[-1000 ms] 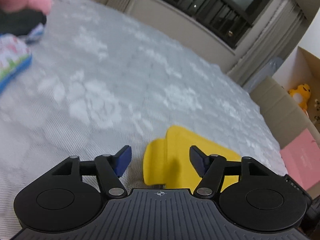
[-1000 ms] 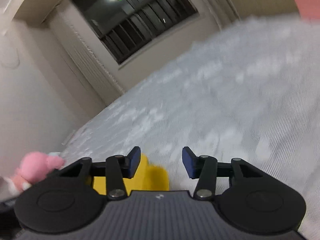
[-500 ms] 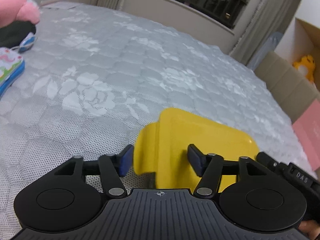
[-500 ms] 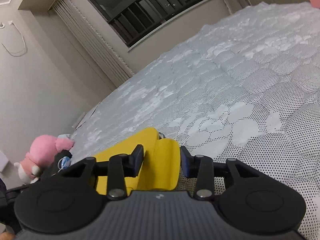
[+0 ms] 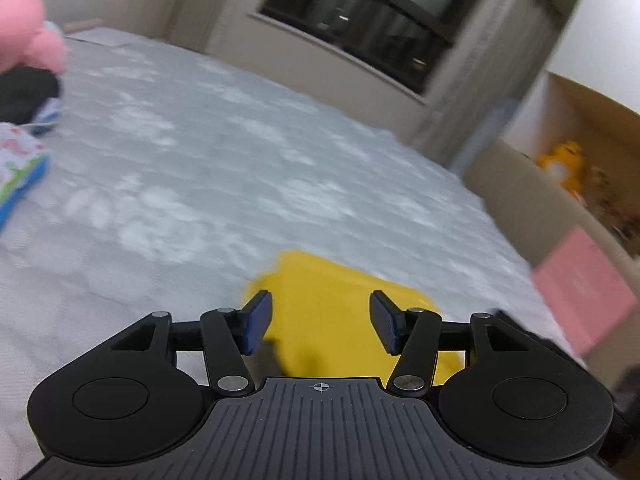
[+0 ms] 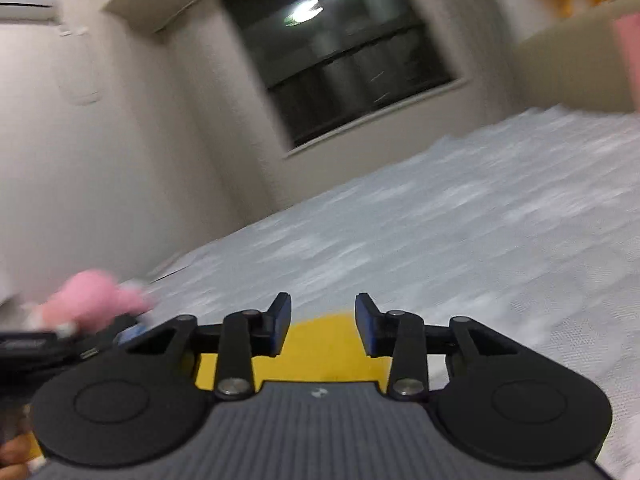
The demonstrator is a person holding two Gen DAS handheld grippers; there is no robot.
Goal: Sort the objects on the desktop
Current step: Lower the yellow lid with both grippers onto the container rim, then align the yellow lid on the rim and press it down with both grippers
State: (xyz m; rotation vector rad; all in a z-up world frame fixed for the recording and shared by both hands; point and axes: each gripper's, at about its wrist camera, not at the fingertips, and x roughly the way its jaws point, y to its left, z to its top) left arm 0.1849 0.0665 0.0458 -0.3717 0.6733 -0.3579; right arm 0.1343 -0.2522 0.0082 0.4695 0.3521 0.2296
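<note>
A yellow plastic bin (image 5: 340, 312) lies on the grey quilted mattress (image 5: 200, 160). My left gripper (image 5: 320, 322) is open, its blue pads on either side of the bin's near end, not clamped. In the right wrist view the same yellow bin (image 6: 320, 344) lies under and behind my open right gripper (image 6: 322, 324). A pink plush toy (image 5: 28, 36) sits far left; it also shows in the right wrist view (image 6: 92, 296). Both views are motion-blurred.
A colourful blue-edged pouch (image 5: 20, 168) and a dark item (image 5: 28, 92) lie at the mattress's left edge. A cardboard box (image 5: 552, 184) with a yellow plush (image 5: 564, 160) and a pink box (image 5: 584, 288) stand on the right. A window wall lies beyond.
Both grippers have pulled back and tilted upward. The bin sits lower between the fingers than half a second ago. The jaws of both have widened slightly.
</note>
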